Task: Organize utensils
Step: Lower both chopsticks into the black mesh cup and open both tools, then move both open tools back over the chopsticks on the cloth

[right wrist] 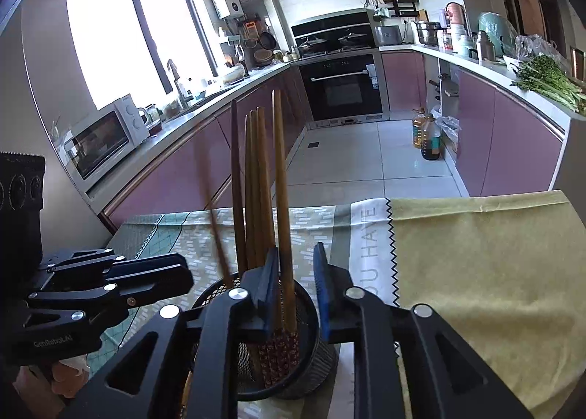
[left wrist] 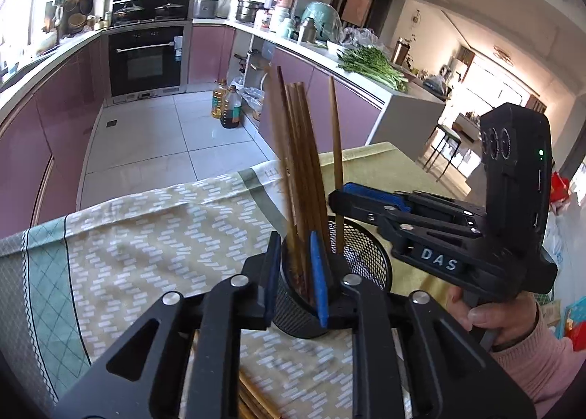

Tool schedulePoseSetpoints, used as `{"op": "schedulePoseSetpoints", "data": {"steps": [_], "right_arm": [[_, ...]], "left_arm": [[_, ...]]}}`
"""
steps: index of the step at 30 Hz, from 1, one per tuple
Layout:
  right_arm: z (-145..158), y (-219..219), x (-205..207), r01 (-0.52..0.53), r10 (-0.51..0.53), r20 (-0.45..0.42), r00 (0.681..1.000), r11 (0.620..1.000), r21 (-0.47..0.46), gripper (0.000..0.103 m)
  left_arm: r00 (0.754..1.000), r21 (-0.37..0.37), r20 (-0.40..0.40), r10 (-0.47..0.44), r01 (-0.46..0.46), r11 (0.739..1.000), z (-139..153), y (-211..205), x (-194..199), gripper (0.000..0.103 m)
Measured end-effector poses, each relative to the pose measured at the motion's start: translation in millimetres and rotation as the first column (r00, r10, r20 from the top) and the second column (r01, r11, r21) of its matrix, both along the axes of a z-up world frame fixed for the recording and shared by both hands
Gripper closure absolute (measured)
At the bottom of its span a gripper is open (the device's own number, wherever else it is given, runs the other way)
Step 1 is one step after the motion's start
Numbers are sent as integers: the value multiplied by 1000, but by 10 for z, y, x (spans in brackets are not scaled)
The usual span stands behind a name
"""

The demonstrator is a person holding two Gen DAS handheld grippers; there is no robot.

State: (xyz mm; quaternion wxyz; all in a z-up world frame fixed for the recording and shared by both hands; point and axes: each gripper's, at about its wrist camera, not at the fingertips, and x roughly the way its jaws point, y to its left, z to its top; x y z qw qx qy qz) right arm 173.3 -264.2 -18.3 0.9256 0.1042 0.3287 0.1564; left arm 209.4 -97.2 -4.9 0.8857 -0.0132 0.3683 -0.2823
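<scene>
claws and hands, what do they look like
Both claws are matte black linkage frames with silver rivets and blue pads on the fingers. The right claw carries white "DAS" lettering and a black camera block with round lenses and a green light. The left claw has small white "GenRobot.AI" lettering. The right hand wears a pink sleeve.

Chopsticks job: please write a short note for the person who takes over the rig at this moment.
Left gripper: open, around chopsticks standing in the cup, not pressing them.
Right gripper: open over the cup, one chopstick beside its pad.
Done: several chopsticks are in the cup.
Left: loose chopsticks lie on the cloth near the cup.
</scene>
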Motion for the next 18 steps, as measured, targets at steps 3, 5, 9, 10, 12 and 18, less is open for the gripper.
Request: {"op": "schedulePoseSetpoints", "data": {"steps": [3,5,9,10,12,18], "right_arm": [[26,-48,-58,8,-8,18,1000,1000,-1,80],[68,-55,-147,1,-1,41,999,1000,-2,80],[196,-5,-431,-43,47,116,992,999,-31,79],[221,16,-491,-55,60,130,990,998,-44,78],[245,106,-682,-102,114,159,981,992,-80,75],[44,402,-945,-253,260,88,961,964,-86,73]], "left_arm": [[999,-11,25,29,-29,1000,19,105,-93,83],[997,-15,51,51,-50,999,42,199,-190,81],[991,-12,103,89,-88,996,67,413,-449,74],[989,-15,109,97,-96,995,75,474,-524,73],[989,-16,107,101,-100,995,52,561,-616,71],[990,35,42,134,-135,990,-282,803,-872,68]]}}
